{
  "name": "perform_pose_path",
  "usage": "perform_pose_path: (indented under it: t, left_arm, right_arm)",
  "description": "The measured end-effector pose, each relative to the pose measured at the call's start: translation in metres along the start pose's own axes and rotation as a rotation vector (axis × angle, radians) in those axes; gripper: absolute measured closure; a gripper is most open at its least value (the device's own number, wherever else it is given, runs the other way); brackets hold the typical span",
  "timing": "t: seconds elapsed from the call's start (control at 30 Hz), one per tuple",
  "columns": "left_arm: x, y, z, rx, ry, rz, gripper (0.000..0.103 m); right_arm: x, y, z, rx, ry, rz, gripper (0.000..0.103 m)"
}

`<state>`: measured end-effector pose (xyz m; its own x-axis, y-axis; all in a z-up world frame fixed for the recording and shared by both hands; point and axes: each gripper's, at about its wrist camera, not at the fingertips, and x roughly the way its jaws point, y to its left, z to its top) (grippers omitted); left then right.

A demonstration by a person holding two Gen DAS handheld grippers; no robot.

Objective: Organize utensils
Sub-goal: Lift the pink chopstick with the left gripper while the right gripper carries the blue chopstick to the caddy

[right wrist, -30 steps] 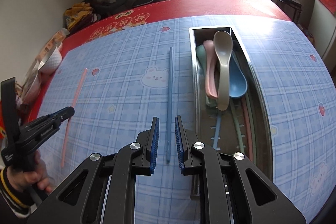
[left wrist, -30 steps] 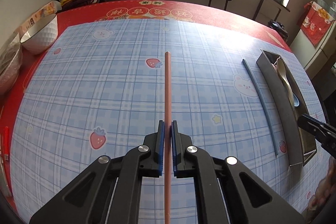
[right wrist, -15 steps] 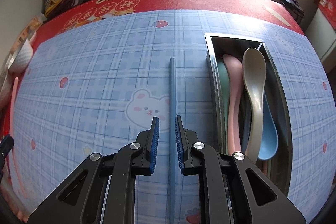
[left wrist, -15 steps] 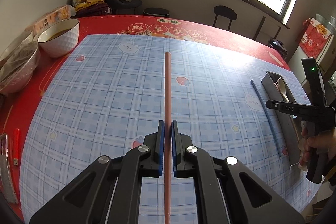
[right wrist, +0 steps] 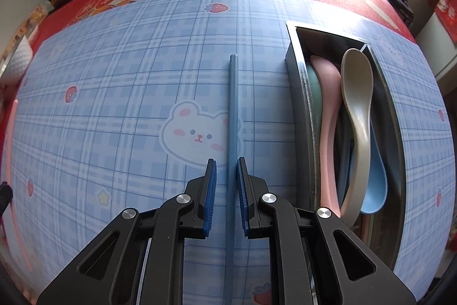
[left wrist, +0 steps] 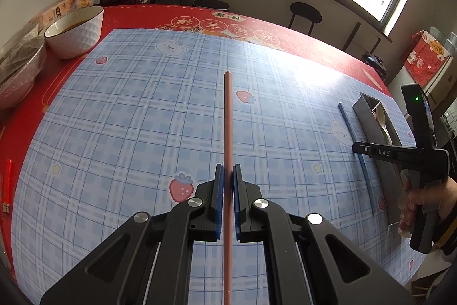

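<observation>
My left gripper (left wrist: 228, 170) is shut on a pink chopstick (left wrist: 228, 119), which runs straight ahead above the plaid mat. In the right wrist view my right gripper (right wrist: 226, 165) hangs low over a blue chopstick (right wrist: 233, 105) lying on the mat. Its jaws straddle the stick with a small gap on each side. Right of the stick stands a steel tray (right wrist: 297, 82) holding a beige spoon (right wrist: 357, 93), a pink spoon (right wrist: 325, 105), a blue spoon (right wrist: 374, 190) and other utensils. The left wrist view shows a hand (left wrist: 414, 199) holding the right gripper over the blue chopstick (left wrist: 350, 130) beside the tray (left wrist: 368, 119).
A white bowl (left wrist: 74, 32) and a plastic-covered bowl (left wrist: 17, 67) stand at the table's far left, with a tissue box (left wrist: 68, 5) behind. A red item (left wrist: 7, 179) lies at the left edge. A stool (left wrist: 305, 13) stands past the far edge.
My right gripper came down and closer over the blue chopstick, which now lies between its jaws. My left gripper shifted with the pink chopstick still held, and the right hand has come into its view.
</observation>
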<state>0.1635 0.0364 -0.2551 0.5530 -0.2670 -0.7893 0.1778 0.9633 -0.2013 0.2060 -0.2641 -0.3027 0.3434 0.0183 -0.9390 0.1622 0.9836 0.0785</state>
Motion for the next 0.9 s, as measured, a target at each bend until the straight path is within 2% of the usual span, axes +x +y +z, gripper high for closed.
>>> perform_pose_path:
  t: [0.17, 0.37, 0.63, 0.9]
  left_arm:
    - [0.002, 0.000, -0.001, -0.017, 0.018, 0.002, 0.097]
    - [0.001, -0.004, -0.003, -0.030, 0.031, -0.014, 0.097]
    - [-0.002, -0.011, -0.006, -0.016, 0.028, -0.025, 0.097]
    - [0.000, -0.006, -0.010, -0.024, 0.038, -0.031, 0.097]
  right_arm:
    - [-0.005, 0.004, -0.015, 0.015, 0.009, 0.099, 0.092]
    - [-0.009, 0.004, -0.031, 0.015, -0.007, 0.119, 0.094]
    - [-0.005, 0.011, -0.020, -0.010, 0.007, 0.051, 0.094]
    - [0.002, 0.008, 0.000, 0.053, -0.003, 0.044, 0.094]
